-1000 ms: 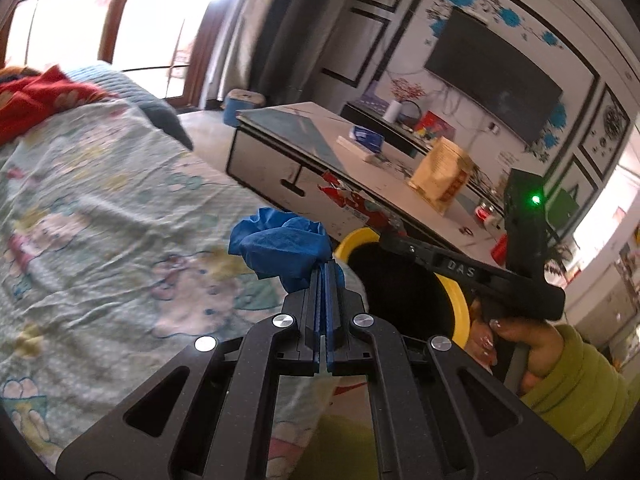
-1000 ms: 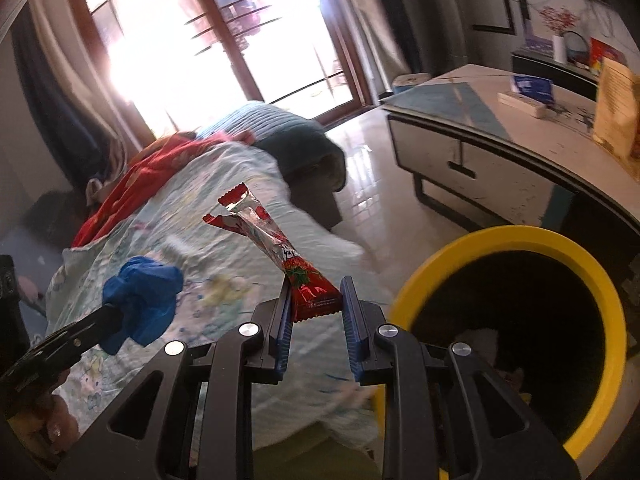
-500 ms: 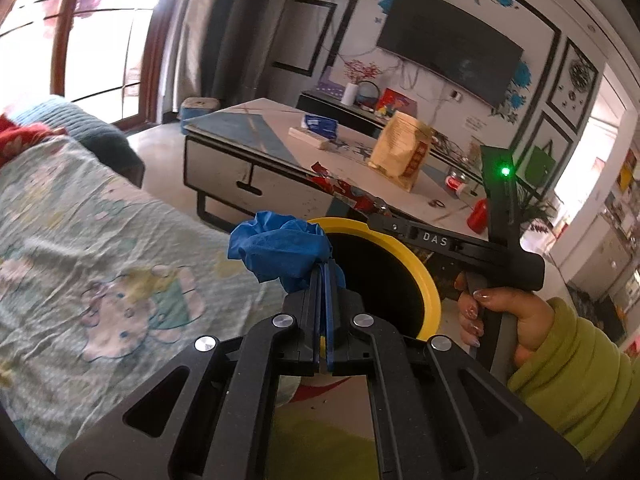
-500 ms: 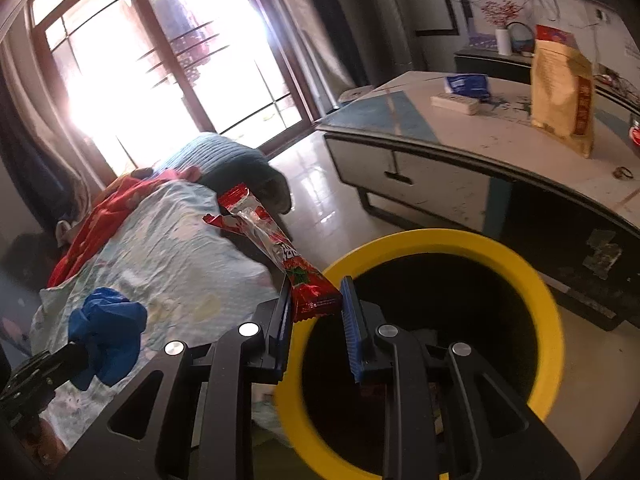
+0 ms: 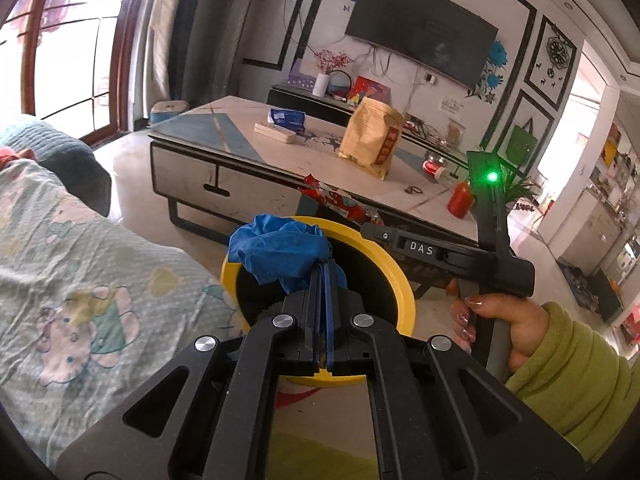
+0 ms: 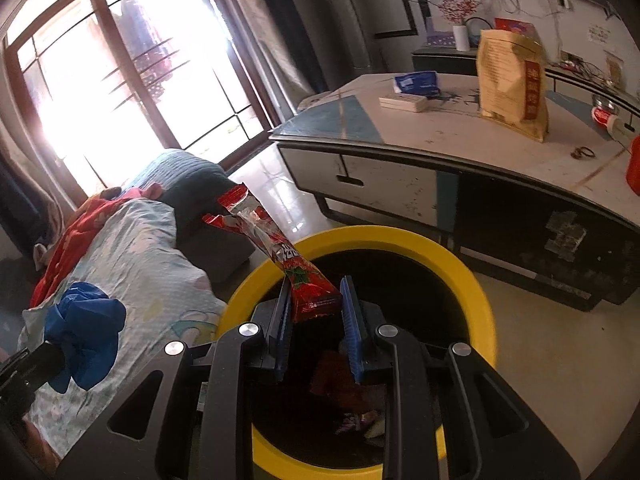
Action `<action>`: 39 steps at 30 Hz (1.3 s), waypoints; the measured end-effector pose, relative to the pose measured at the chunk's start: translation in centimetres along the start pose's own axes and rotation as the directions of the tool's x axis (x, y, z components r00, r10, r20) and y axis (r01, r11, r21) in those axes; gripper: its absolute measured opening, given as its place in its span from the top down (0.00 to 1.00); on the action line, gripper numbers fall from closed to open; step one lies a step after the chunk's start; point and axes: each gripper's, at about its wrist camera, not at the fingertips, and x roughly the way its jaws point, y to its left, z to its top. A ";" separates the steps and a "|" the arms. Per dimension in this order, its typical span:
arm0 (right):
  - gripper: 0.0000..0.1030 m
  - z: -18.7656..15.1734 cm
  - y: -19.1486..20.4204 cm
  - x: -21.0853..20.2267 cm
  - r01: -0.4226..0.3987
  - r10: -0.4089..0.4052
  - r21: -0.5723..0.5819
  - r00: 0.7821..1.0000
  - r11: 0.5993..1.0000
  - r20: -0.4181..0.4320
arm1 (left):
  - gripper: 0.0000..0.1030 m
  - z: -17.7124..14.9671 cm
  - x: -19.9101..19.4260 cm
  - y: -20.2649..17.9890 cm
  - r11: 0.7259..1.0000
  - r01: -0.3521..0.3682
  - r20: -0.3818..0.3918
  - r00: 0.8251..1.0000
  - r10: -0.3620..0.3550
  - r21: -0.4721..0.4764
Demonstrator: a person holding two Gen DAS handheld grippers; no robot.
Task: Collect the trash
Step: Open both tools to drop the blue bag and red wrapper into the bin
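My left gripper (image 5: 323, 270) is shut on a crumpled blue glove (image 5: 280, 250), which hangs over the near rim of the yellow-rimmed trash bin (image 5: 394, 276). My right gripper (image 6: 314, 294) is shut on a red snack wrapper (image 6: 280, 256) that sticks up and to the left, held above the same bin (image 6: 480, 300). Inside the bin lie some scraps (image 6: 352, 404). The wrapper (image 5: 340, 200) and right gripper's body (image 5: 440, 250) show in the left wrist view; the blue glove (image 6: 82, 332) shows at the left in the right wrist view.
A sofa with a patterned cover (image 5: 80, 272) lies left of the bin. Behind the bin stands a low coffee table (image 6: 460, 148) carrying a yellow bag (image 6: 514, 88), a blue packet (image 6: 416, 82) and a white box. A person's hand in a green sleeve (image 5: 560, 368) holds the right gripper.
Both grippers have swung from over the sofa toward the bin. The glove and the wrapper now hang over the bin's opening, and the bin fills more of both views.
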 end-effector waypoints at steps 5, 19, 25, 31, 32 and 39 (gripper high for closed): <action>0.79 -0.4 -1.4 -0.5 0.032 -0.032 0.010 0.999 0.999 0.003 | 1.00 0.4 1.5 -0.6 1.000 0.009 -0.016 1.000 -0.009 0.000; 0.78 -2.2 -4.0 -1.5 0.083 -0.083 0.010 0.996 0.996 -0.011 | 1.00 1.0 5.2 -1.5 1.000 0.015 -0.060 0.998 -0.014 0.018; 0.75 -2.8 -4.4 -1.7 0.062 -0.062 0.017 0.998 0.998 -0.020 | 1.00 1.3 7.2 -1.8 1.000 0.016 -0.085 0.996 -0.013 0.026; 0.59 -3.6 -4.8 -1.8 0.064 -0.064 0.000 0.997 0.998 -0.032 | 0.85 1.9 8.7 -1.9 0.999 0.010 -0.101 0.995 -0.007 0.030; 0.57 -3.7 -4.9 -1.9 0.066 -0.066 -0.001 0.997 0.998 -0.032 | 0.78 1.9 8.7 -1.9 1.000 0.007 -0.101 0.995 -0.004 0.030; 0.39 -4.7 -5.1 -3.5 0.097 -0.097 -0.023 0.995 0.995 -0.008 | 0.39 1.9 8.4 -1.7 1.000 0.005 -0.097 0.995 -0.004 0.009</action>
